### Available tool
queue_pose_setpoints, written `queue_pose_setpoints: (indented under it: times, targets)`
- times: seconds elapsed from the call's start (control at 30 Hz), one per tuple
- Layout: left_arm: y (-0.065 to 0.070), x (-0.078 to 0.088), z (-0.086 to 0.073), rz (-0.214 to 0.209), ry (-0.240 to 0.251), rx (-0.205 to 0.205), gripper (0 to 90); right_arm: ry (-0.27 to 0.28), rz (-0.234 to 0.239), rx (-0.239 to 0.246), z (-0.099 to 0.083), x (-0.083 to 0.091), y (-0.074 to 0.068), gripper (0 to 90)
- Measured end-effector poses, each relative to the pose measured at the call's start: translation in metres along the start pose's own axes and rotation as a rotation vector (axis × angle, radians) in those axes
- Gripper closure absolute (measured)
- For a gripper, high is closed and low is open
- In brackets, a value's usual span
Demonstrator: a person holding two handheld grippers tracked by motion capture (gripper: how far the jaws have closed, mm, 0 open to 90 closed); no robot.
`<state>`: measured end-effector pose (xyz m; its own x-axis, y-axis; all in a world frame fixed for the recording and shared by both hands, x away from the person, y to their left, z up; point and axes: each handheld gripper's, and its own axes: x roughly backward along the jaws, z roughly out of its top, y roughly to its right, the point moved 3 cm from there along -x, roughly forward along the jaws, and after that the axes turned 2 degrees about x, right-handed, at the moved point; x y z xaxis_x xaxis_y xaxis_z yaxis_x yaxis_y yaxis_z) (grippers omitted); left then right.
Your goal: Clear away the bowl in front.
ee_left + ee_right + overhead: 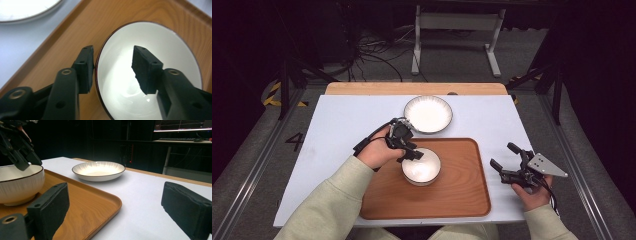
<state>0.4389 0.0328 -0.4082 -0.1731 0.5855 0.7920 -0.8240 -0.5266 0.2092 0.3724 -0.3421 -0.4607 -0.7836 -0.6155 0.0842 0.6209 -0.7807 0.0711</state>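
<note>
A white bowl with a dark rim stands on the wooden tray, toward its left. My left gripper reaches down over the bowl's near-left rim. In the left gripper view the jaws straddle that rim: one pad is outside against the wall, the other hangs inside the bowl with a gap, so the gripper is open. My right gripper rests on the table right of the tray, open wide, with nothing between its pads.
A shallow white plate sits on the white table sheet just beyond the tray's far edge, also visible as the plate in the right gripper view. The tray has a raised lip. A dark floor with cables and a stand lies beyond the table.
</note>
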Motion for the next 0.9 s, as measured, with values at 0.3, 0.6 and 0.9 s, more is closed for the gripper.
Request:
queue_pose_setpoints:
  times: [0.3, 0.6, 0.9]
  targets:
    - [0.005, 0.025, -0.007, 0.055, 0.124, -0.035, 36.5, -0.019, 0.013, -0.029, 0.0, -0.002, 0.003, 9.4]
    - [0.006, 0.051, -0.028, 0.081, 0.253, -0.035, 27.8, -0.034, 0.026, -0.026, 0.0, -0.003, 0.003, 10.0]
    - [0.005, 0.069, -0.047, 0.123, 0.355, -0.059, 19.7, -0.051, 0.027, -0.031, 0.0, -0.005, 0.003, 10.6]
